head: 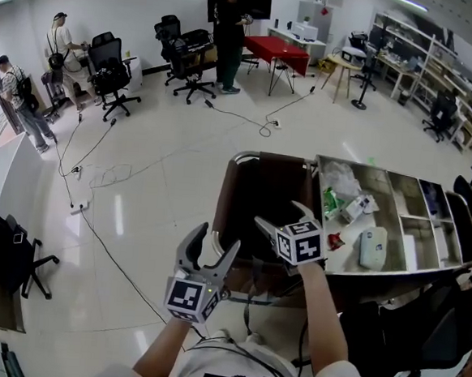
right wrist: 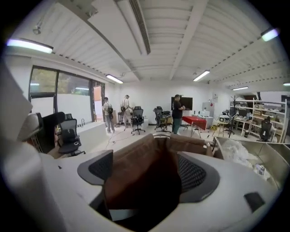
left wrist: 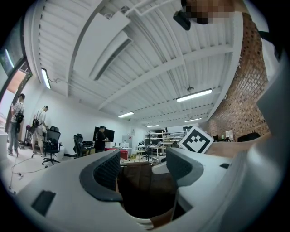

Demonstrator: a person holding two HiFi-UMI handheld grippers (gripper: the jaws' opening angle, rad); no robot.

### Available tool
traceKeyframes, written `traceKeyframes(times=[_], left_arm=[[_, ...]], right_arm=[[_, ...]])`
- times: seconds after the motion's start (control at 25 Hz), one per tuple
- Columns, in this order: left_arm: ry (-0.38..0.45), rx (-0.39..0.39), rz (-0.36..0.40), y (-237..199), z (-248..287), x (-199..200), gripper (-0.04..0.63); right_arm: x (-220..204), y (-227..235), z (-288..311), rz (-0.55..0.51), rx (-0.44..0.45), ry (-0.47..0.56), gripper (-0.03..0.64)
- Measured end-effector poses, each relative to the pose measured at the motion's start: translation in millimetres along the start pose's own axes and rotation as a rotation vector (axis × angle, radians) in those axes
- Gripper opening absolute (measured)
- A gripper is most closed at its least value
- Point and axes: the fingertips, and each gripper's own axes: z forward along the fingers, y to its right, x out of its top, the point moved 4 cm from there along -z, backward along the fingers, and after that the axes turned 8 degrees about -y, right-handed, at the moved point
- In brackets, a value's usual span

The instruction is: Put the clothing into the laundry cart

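Left gripper (head: 216, 239) hovers at the near rim of the laundry cart (head: 259, 156), jaws spread and empty. Right gripper (head: 279, 214), likewise spread and empty, reaches farther over the cart's mouth; any clothing inside is lost in shadow.

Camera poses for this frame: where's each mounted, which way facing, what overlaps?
Head view: person's head, steeply down at laundry cart; forearms, left hand-held gripper, right hand-held gripper show.
Left gripper view: rides left one, about level over cart; own open jaws, right's marker cube.
Right gripper view: rides right one, tilted down into cart; own open jaws.
Shared: cart in all three.
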Motion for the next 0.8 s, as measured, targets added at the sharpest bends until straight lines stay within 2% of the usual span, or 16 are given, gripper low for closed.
traceKeyframes(times=[0.12,0.28,0.36,0.48,0.56,0.8], left_arm=[[-0.005,-0.011,-0.002,2,2,1,0.308],[-0.014,-0.021,-0.004,4,7,-2,0.308],[-0.024,-0.027,-0.003,7,11,-3,0.308],[-0.025,-0.031,0.000,11,14,-5,0.308],[-0.027,-0.030,0.009,14,14,-9,0.308],[-0.038,-0.013,0.024,15,14,-20,0.308]], right_arm=[[13,-12,-27,0.018,0.021,0.175,0.477],[25,-29,-82,0.014,0.017,0.495,0.477],[22,-31,-104,0.029,-0.007,0.594,0.477],[2,-21,-124,0.062,-0.150,0.593,0.472],[-17,-11,-133,0.096,-0.237,0.573,0.422],[-52,-6,-155,0.131,-0.314,0.539,0.422]])
